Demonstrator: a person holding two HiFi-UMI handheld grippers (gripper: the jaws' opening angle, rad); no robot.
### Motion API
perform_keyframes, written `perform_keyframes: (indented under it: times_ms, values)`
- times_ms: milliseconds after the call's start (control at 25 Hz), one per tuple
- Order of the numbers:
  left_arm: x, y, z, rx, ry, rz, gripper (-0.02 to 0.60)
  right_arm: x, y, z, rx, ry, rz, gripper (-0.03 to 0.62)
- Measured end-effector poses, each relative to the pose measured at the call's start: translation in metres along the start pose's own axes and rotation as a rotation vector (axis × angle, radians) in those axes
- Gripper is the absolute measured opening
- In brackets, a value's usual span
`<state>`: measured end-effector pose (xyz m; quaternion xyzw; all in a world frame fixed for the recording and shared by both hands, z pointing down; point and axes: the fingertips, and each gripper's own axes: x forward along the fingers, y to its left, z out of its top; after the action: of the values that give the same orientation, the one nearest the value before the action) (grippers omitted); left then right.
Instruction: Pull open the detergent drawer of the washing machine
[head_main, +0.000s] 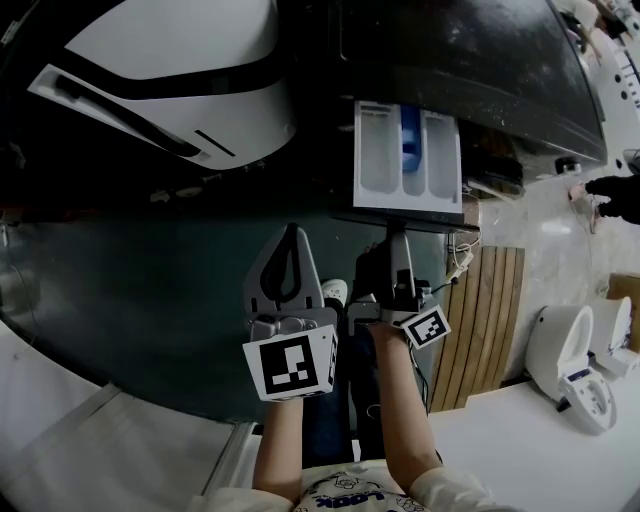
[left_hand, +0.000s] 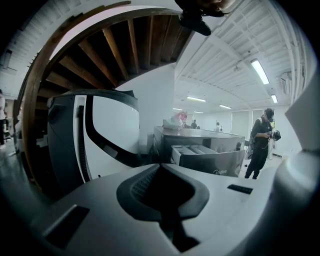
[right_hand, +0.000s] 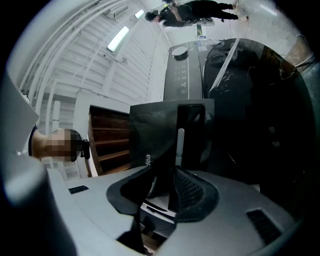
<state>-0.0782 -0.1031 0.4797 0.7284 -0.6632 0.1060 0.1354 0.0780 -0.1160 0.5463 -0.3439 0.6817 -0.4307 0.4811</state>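
The washing machine (head_main: 460, 60) lies at the top of the head view, and its detergent drawer (head_main: 408, 160) is pulled out, showing white compartments and a blue insert. My right gripper (head_main: 400, 238) is shut on the drawer's dark front panel (head_main: 400, 217). In the right gripper view the same panel (right_hand: 160, 130) stands between the jaws of that gripper (right_hand: 167, 175). My left gripper (head_main: 291, 232) hangs to the left of the drawer, shut and holding nothing. From the left gripper view the open drawer (left_hand: 207, 157) shows ahead, beyond the closed jaws of this gripper (left_hand: 161, 167).
A large white and black rounded appliance (head_main: 170, 80) stands left of the washing machine. A wooden slat mat (head_main: 485, 320) and white toilet-like fixtures (head_main: 575, 360) lie to the right. A person (left_hand: 261, 142) stands beyond the machine, and wooden stairs (left_hand: 115, 45) rise overhead.
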Motion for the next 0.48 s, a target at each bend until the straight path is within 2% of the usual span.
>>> perform_keyframes:
  times_ms: [80, 200, 480]
  values:
    - [-0.001, 0.000, 0.003, -0.001, -0.002, 0.004, 0.014, 0.001, 0.002, -0.004, -0.026, 0.030, -0.019, 0.160]
    - [-0.005, 0.002, 0.006, -0.003, -0.002, 0.012, 0.014, 0.000, 0.004, -0.008, -0.081, 0.073, -0.070, 0.164]
    - [-0.021, 0.007, 0.031, 0.003, -0.029, 0.030, 0.014, -0.008, 0.028, -0.018, -0.256, 0.275, -0.159, 0.161]
